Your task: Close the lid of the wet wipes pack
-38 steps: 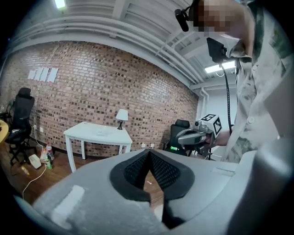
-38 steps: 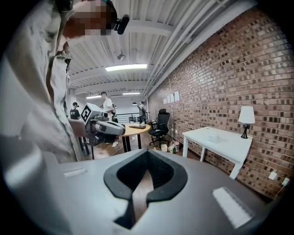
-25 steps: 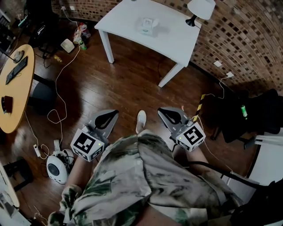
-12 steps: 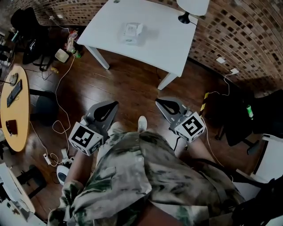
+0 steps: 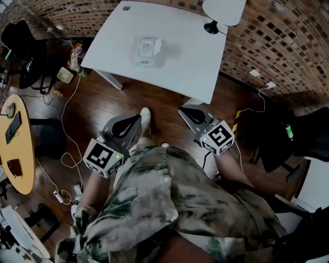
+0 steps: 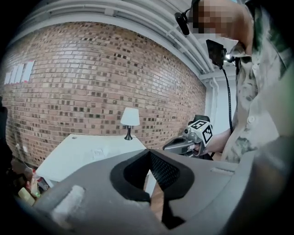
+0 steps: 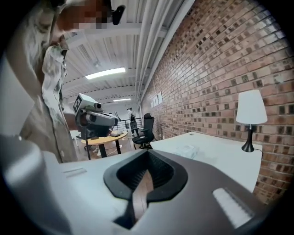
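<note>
The wet wipes pack (image 5: 146, 50) is a small white packet lying on the white table (image 5: 195, 56), far ahead of both grippers; its lid is too small to make out. It shows faintly in the left gripper view (image 6: 97, 152) and the right gripper view (image 7: 186, 149). My left gripper (image 5: 134, 119) is held at waist height over the wooden floor, shut with nothing in it. The right gripper (image 5: 186, 110) is level with it, also shut and empty, just short of the table's near edge. Each gripper appears in the other's view, the right one (image 6: 183, 144) and the left one (image 7: 94, 119).
A white lamp (image 5: 222, 10) stands at the table's far right corner by the brick wall. Cables (image 5: 67, 154) trail over the floor at left, near a round wooden table (image 5: 18, 149). A black chair (image 5: 288, 138) stands at right. My foot (image 5: 145, 119) is between the grippers.
The person has stepped toward the white table, which now lies closer and lower in the head view. Both grippers came forward with the body and stayed shut.
</note>
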Demonstrator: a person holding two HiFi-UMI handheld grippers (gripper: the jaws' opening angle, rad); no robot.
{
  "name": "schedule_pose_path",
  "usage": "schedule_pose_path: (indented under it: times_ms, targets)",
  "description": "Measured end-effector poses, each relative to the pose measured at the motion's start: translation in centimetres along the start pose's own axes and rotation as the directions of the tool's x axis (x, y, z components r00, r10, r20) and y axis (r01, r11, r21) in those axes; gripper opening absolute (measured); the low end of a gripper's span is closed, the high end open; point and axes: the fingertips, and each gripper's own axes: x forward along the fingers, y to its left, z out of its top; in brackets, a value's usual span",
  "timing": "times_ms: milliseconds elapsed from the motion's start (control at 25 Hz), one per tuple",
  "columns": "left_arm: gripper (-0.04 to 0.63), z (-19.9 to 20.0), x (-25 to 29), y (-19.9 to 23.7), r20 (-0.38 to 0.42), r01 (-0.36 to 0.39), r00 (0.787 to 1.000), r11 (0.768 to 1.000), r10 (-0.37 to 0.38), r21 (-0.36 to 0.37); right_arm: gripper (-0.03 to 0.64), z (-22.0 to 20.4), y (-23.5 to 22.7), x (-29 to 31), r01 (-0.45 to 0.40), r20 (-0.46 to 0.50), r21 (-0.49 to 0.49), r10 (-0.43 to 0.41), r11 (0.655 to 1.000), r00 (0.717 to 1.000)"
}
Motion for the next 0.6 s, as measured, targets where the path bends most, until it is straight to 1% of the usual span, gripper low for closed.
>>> schedule_pose_path:
  times_ms: [80,200,320,400,520,600]
  targets:
    - [0.000,0.3,1.2,1.9,0.003,0.022,1.000,1.000,-0.022,-0.014,0.006,-0.1,-2.2,1.4,0.025,-0.013,0.025,-0.024,0.999,1.000]
    - [0.000,0.8,2.9,5.2,0.013,0.054,0.998,0.998,-0.054,-0.034,0.006,0.2,-5.8,3.8,0.070,-0.035,0.029,-0.069,0.997,0.997]
    - [0.000,2.0,4.3,8.3,0.026,0.085,0.996,0.996,-0.085,-0.013,0.006,-0.2,-9.3,6.3,0.104,-0.064,0.033,-0.102,0.994,0.993]
    - [0.000,2.4,4.8,10.8,0.022,0.086,0.996,0.996,-0.086,-0.006,0.006,-0.8,-11.3,8.5,0.114,-0.089,0.034,-0.111,0.993,0.990]
    - [0.000,2.8,5.3,14.6,0.015,0.080,0.997,0.996,-0.080,-0.027,0.006,-1.9,-14.0,12.0,0.118,-0.130,0.022,-0.114,0.993,0.985]
    - [0.000,2.9,5.7,16.4,0.007,0.084,0.996,0.996,-0.084,-0.037,0.006,-3.0,-15.9,13.9,0.123,-0.163,0.026,-0.117,0.992,0.980]
